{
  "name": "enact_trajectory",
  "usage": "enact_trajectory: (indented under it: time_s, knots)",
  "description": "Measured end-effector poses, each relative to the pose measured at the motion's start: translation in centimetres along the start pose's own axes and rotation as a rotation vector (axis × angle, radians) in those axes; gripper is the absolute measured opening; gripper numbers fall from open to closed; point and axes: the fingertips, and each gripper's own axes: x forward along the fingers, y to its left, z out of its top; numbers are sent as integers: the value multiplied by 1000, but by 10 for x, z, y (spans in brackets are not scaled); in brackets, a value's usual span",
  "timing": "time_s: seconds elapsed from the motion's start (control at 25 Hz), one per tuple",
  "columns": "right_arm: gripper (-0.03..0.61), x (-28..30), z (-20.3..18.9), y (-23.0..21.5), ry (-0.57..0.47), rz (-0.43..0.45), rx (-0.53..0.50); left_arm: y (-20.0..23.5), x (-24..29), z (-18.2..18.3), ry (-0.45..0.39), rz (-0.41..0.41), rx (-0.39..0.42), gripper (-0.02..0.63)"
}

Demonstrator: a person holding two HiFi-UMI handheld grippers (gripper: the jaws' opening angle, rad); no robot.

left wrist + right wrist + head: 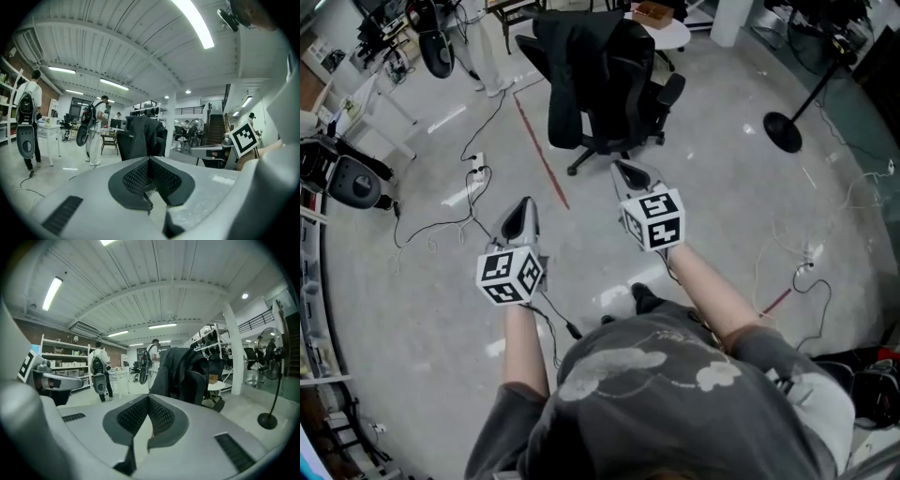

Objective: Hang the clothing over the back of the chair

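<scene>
Two tools, left tool (524,206) and right tool (627,171), each with jaws pressed together on nothing, held well short of the office chair (630,94). The black jacket (572,75) is already draped over the back of the chair, its bulk hanging down one side. Risks, as judged: the lopsided drape may slide off the chair back, and a nudge to straighten it could roll the wheeled chair or drag the garment down.

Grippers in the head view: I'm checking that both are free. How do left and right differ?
The right gripper reaches further ahead, close to the chair; the left gripper sits back, nearer the person. The left angles rightward in the picture, the right leftward. Both are shut, empty and aimed at the jacket draped on the chair.
</scene>
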Motion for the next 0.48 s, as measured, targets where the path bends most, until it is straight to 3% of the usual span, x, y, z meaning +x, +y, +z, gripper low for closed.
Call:
enact_trajectory:
  time_s: [0.28, 0.48]
  knots:
    - [-11, -20, -11, 8, 42, 29, 28, -9, -8, -4, 1, -41, -12, 2]
    - [-11, -33, -15, 7, 46, 2, 29, -9, -14, -11, 10, -62, -26, 2]
